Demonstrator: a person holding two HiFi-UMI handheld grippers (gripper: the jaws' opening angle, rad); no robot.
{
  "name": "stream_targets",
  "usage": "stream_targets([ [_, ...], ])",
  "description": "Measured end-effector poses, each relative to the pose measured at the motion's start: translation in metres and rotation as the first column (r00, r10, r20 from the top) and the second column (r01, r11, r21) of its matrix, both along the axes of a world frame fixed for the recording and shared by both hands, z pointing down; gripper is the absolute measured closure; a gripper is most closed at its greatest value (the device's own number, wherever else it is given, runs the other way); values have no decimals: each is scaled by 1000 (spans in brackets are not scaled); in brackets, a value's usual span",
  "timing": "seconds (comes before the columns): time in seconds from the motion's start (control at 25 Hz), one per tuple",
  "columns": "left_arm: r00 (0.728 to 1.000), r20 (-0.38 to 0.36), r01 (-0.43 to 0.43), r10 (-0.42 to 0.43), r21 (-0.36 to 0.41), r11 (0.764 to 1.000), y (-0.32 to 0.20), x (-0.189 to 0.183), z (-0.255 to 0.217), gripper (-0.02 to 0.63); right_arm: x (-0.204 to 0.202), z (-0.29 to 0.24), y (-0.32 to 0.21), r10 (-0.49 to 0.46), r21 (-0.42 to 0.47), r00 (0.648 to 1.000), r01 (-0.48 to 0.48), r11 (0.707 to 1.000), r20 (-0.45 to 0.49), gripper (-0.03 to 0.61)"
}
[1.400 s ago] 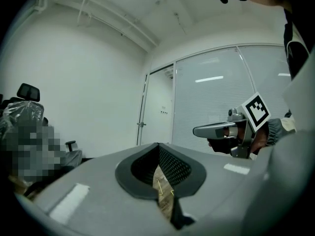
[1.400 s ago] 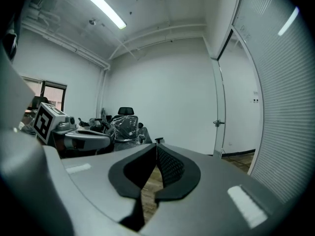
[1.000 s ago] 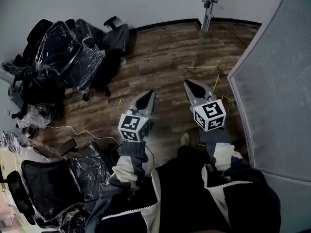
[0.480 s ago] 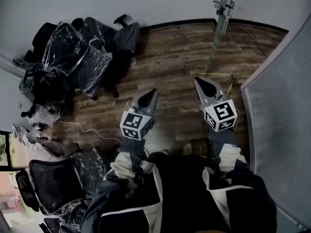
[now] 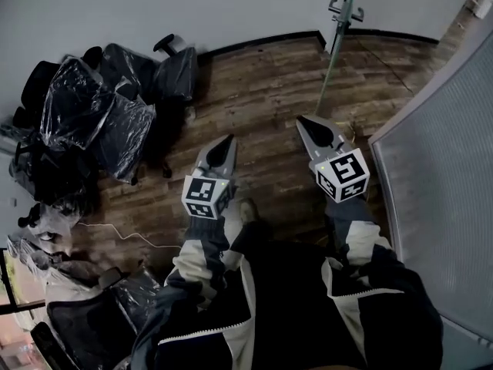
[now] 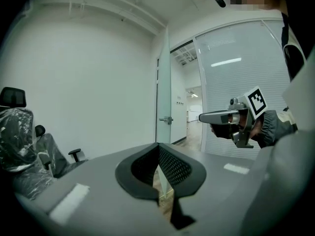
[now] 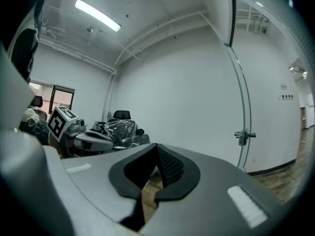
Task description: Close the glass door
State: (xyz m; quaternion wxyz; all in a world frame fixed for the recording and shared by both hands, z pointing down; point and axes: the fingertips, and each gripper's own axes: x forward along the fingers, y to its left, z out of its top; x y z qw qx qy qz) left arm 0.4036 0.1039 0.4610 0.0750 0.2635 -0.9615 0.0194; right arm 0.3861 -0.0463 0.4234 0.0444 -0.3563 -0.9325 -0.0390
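Observation:
The glass door (image 5: 336, 48) stands open, edge-on at the far end of the wooden floor, with its metal handle (image 5: 344, 8) near the top of the head view. My right gripper (image 5: 304, 120) is shut and empty, pointing toward the door and still short of it. My left gripper (image 5: 225, 141) is beside it to the left, also shut on nothing. In the left gripper view the door (image 6: 164, 92) and handle (image 6: 167, 120) lie ahead of the left gripper (image 6: 158, 145). In the right gripper view the handle (image 7: 244, 135) is right of the right gripper (image 7: 156, 146).
Several office chairs wrapped in plastic (image 5: 100, 106) crowd the left wall, with more at the lower left (image 5: 85, 322). A frosted glass partition (image 5: 447, 176) runs along the right. A thin cable (image 5: 115, 230) lies on the floor. A white wall (image 5: 192, 6) is ahead.
The person has stepped forward across the floor, carrying both grippers along. The chairs have slid back in the head view. Both grippers stay shut and empty.

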Motion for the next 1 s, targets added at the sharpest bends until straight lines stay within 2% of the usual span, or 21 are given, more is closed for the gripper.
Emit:
stream_targets([
  [0.28,995,69,-69,66,39,997,59,-98,-33,612,-91,-25,49,118,21,993,-118,993,18,574],
  [0.4,995,72,-77,72,72,994,86,-141,-43,612,-130,-29,76,141,35,990,-142,989,21,574],
  [0.52,992,93,-93,85,88,992,104,-168,-49,611,-156,-23,96,149,46,989,-149,988,5,574],
  [0.76,994,53,-98,92,113,989,123,-217,-28,611,-206,0,111,161,59,986,-158,986,-35,574],
  [1.0,996,23,-87,85,107,990,127,-294,-20,612,-291,23,121,155,47,985,-152,987,-72,572],
])
